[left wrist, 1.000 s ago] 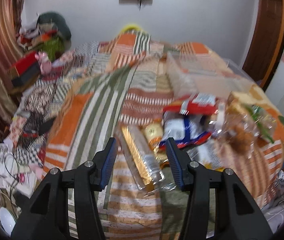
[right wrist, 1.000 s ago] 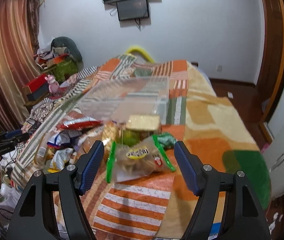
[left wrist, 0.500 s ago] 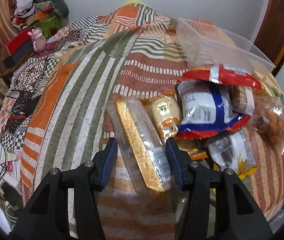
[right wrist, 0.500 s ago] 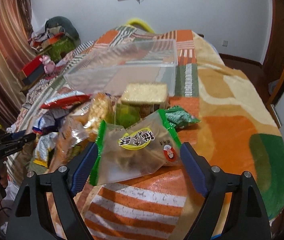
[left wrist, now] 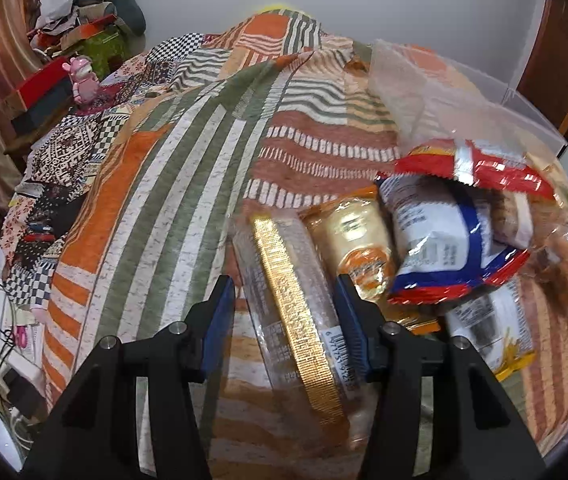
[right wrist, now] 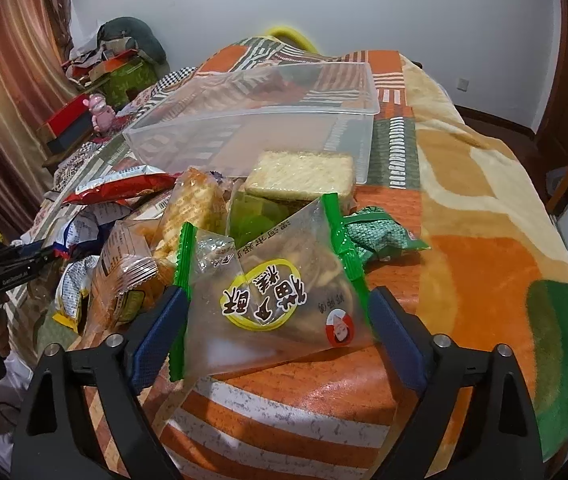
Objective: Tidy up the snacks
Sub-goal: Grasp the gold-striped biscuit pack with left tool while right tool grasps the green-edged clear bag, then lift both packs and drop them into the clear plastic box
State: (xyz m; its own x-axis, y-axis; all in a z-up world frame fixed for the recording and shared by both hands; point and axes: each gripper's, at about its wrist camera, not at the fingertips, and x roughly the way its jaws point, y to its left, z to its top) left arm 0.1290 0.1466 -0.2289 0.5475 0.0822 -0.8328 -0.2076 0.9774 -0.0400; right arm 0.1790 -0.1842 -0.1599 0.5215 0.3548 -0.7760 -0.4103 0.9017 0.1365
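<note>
Both grippers have closed in: left gripper (left wrist: 284, 320), jaws released, straddles the gold-striped cracker sleeve (left wrist: 300, 320), lengthwise near-to-far; right gripper (right wrist: 275, 328), released, brackets the green-edged cake bag (right wrist: 275, 300).

Snack pile crowds the near blanket; bare room lies to either side.

The left gripper (left wrist: 284, 320) straddles the long gold-edged packet (left wrist: 300, 320), with a gold pouch (left wrist: 358, 248) and blue-and-white bag (left wrist: 444, 252) packed just to its right; striped blanket (left wrist: 155, 208) to its left is bare. The right gripper (right wrist: 279, 332) brackets the green-edged bag (right wrist: 279, 292); behind it snacks block the clear bin (right wrist: 267, 120), and the blanket to the right is bare.
</note>
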